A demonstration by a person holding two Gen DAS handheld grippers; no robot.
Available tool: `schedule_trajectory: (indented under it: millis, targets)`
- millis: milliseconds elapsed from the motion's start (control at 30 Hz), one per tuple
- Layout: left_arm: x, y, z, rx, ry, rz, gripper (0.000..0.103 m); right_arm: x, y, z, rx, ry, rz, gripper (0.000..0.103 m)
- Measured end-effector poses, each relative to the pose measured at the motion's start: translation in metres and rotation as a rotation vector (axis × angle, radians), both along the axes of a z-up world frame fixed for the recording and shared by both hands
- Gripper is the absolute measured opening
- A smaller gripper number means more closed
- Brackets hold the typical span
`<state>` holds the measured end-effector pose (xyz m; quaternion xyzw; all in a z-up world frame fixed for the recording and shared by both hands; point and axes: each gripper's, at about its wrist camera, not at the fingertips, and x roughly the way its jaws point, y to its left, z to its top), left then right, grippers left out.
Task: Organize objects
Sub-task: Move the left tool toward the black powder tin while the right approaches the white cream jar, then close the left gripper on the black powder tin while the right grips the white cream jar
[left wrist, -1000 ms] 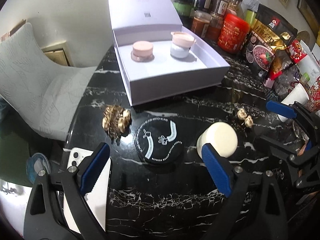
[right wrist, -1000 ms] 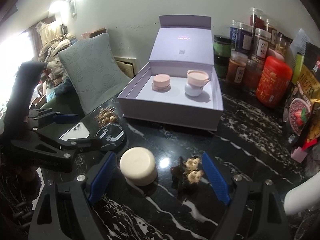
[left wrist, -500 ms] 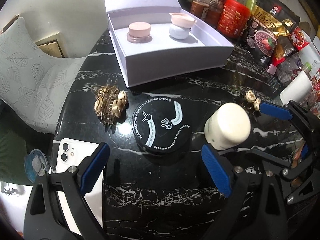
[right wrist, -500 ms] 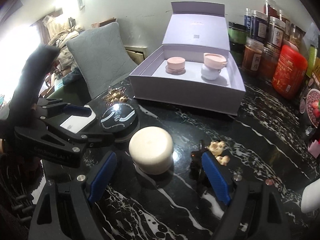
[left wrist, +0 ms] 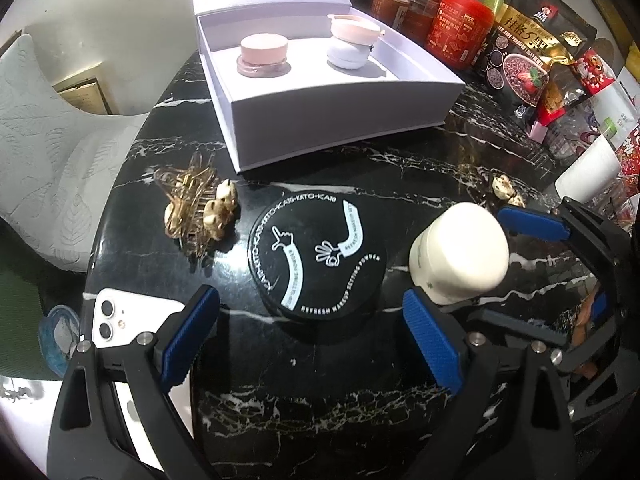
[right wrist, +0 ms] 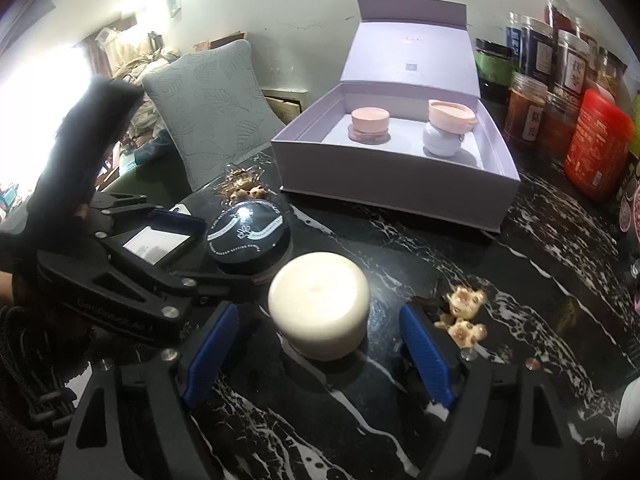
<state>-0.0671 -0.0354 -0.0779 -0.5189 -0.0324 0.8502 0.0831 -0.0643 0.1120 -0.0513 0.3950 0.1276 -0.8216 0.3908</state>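
A black round powder jar [left wrist: 316, 252] stands on the black marble table [left wrist: 320, 412], just ahead of my left gripper [left wrist: 312, 340], which is open and wide of the jar on both sides. To its right stands a cream-white jar [right wrist: 318, 300] between the blue pads of my right gripper [right wrist: 318, 352]. Those jaws are closing, with a gap still showing on each side of the jar. Behind, an open lilac box [right wrist: 392, 192] holds a pink jar [right wrist: 370, 124] and a pale blue jar with a pink lid [right wrist: 450, 128].
A gold hair claw [left wrist: 200, 208] lies left of the black jar, and a small bear clip [right wrist: 462, 312] right of the cream jar. A white phone [left wrist: 120, 320] sits at the table's left edge. Spice jars and snack bags [left wrist: 456, 28] crowd the back right. A grey chair [right wrist: 212, 120] stands at the left.
Both grippers have sunk toward the table, so the two jars look larger and closer. The right jaws have narrowed a little around the cream jar.
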Motion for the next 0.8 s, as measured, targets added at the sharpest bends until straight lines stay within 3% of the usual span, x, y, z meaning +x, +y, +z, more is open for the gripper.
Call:
schedule_trajectory:
  millis: [133,300,467,633,800]
  targets:
    - [-0.004,-0.001,-0.002,-0.002,0.008,0.0,0.093,0.0,-0.004,-0.001,0.006,0.009,0.018,0.076]
    - [-0.009,0.0,-0.005,-0.004,0.008,-0.008,0.093,-0.006,-0.008,-0.008,0.018,0.007,0.022,0.076]
    - [-0.014,0.001,-0.008,0.006,0.006,-0.012,0.092,-0.011,-0.007,-0.014,0.007,-0.024,0.026,0.059]
    - [-0.014,0.007,-0.009,-0.003,0.02,-0.035,0.076,-0.01,-0.003,-0.013,0.004,-0.031,0.028,0.058]
    - [-0.012,0.013,-0.008,-0.047,0.037,-0.05,0.067,-0.003,0.001,-0.01,0.016,-0.01,0.032,0.057]
